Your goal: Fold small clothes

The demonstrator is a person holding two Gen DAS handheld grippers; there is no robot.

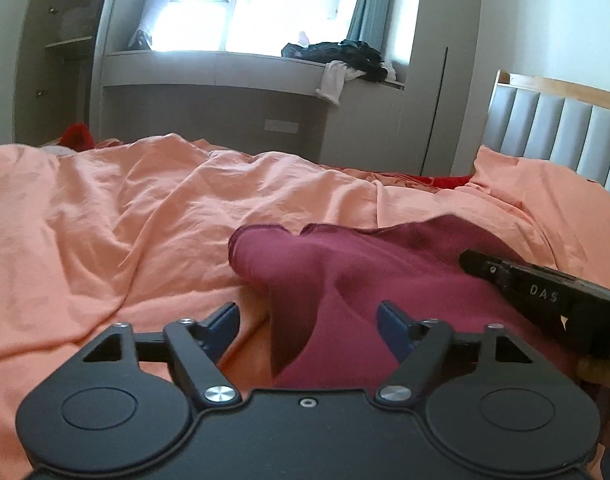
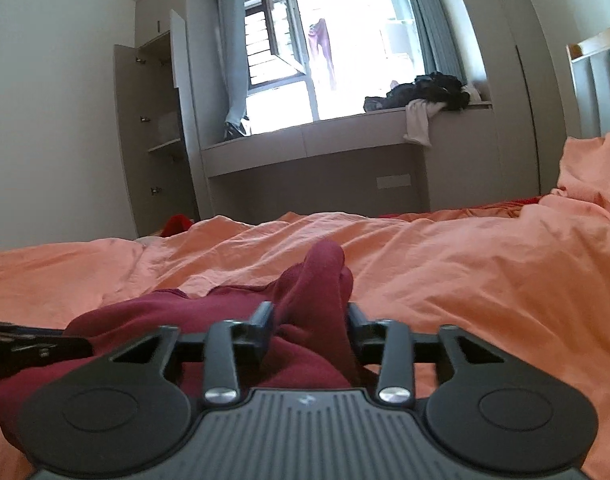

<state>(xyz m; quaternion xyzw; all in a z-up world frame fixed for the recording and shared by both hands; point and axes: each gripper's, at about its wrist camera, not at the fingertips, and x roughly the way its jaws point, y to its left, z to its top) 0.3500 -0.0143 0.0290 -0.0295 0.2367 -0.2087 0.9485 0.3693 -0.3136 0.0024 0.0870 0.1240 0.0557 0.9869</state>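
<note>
A small maroon garment (image 1: 365, 272) lies crumpled on the orange bedsheet (image 1: 125, 208). My left gripper (image 1: 309, 328) is open, low over the garment's left edge, with a fold of cloth hanging between its blue pads (image 1: 391, 330). The right gripper's black body (image 1: 545, 292) shows at the right of this view. In the right wrist view, my right gripper (image 2: 309, 320) is partly closed with a raised bunch of the maroon garment (image 2: 317, 280) between its fingers. The left gripper's edge (image 2: 25, 344) shows at the left of that view.
The orange sheet (image 2: 465, 260) is rumpled across the bed. A grey padded headboard (image 1: 557, 132) stands at the right. A window bench (image 2: 305, 140) beyond the bed holds a pile of dark clothes (image 2: 425, 88). An open wardrobe (image 2: 157, 120) stands at the left.
</note>
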